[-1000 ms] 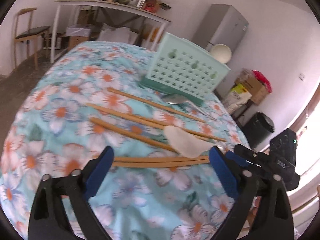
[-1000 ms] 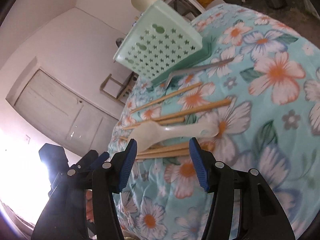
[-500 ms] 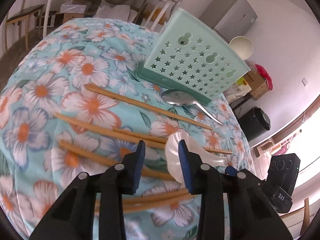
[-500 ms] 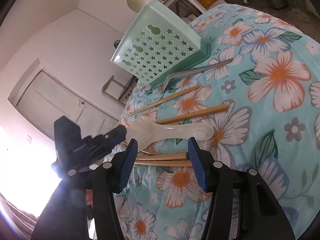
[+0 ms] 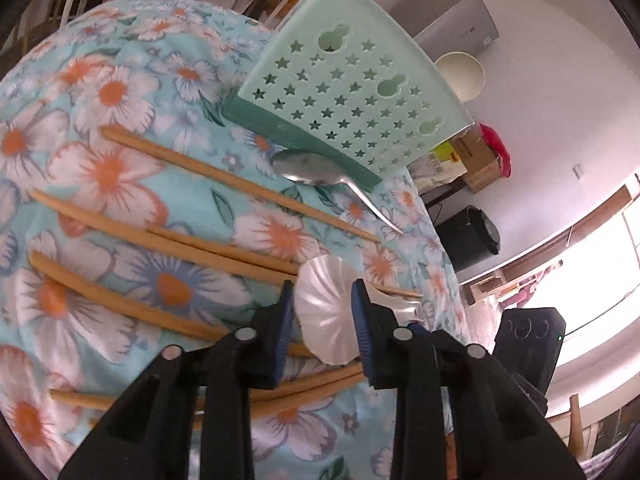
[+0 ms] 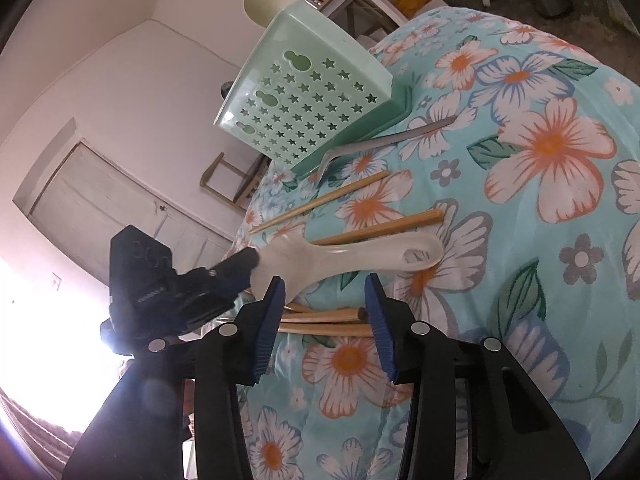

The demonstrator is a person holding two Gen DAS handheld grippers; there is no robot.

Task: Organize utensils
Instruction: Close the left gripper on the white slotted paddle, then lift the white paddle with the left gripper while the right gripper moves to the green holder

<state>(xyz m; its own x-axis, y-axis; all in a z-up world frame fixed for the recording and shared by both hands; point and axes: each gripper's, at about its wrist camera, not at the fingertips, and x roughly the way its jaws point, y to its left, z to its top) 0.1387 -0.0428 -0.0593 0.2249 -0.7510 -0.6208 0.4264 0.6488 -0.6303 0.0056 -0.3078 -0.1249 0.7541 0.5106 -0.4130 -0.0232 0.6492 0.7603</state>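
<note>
My left gripper (image 5: 322, 312) has its jaws drawn in narrow around the bowl end of the white plastic spoon (image 5: 326, 316); they have just been closing, and the blue pads sit against either edge of the bowl, so I read it as gripped. In the right wrist view the same gripper (image 6: 244, 270) comes in from the left and covers the wide end of the white plastic spoon (image 6: 348, 258), whose handle stretches right across the floral tablecloth (image 6: 552, 152).

My right gripper (image 6: 324, 304) stands partly open, its jaws also just narrowing. Between them, a little ahead of the pads, lie the ends of a pair of wooden chopsticks (image 6: 324, 320); I see no contact with the pads.

Farther off on the cloth, more chopsticks (image 5: 168, 240) lie spread in rough parallel lines, apart from one another. Beyond them a metal spoon (image 5: 316, 170) rests with its bowl right at the base of the mint-green utensil holder (image 5: 352, 100), a perforated box with star cut-outs that stands at the far side of the table. A pale round bowl (image 5: 460, 74) shows behind the holder's upper edge.
</note>
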